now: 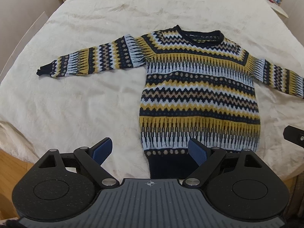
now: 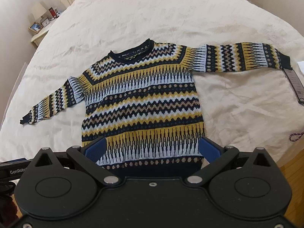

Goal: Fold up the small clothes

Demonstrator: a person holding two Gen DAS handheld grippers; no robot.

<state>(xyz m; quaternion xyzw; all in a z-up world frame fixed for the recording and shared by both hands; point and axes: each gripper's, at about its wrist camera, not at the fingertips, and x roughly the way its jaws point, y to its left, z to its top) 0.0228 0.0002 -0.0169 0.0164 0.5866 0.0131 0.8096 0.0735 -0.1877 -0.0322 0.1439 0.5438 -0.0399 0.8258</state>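
A small knit sweater (image 1: 197, 87) with navy, yellow, light blue and tan zigzag bands lies flat, front up, on a cream bedspread (image 1: 85, 104), both sleeves spread out sideways. It also shows in the right wrist view (image 2: 144, 102). My left gripper (image 1: 150, 152) is open, above the sweater's lower left hem corner, holding nothing. My right gripper (image 2: 152, 148) is open over the middle of the hem, its blue pads (image 2: 95, 150) level with the lower bands, holding nothing.
A dark hang tag (image 2: 293, 83) lies by the right sleeve's cuff. A nightstand with small items (image 2: 41, 26) stands at the far left. A braided cord (image 2: 295, 136) lies at the right bed edge. Wooden floor (image 1: 7, 171) shows beside the bed.
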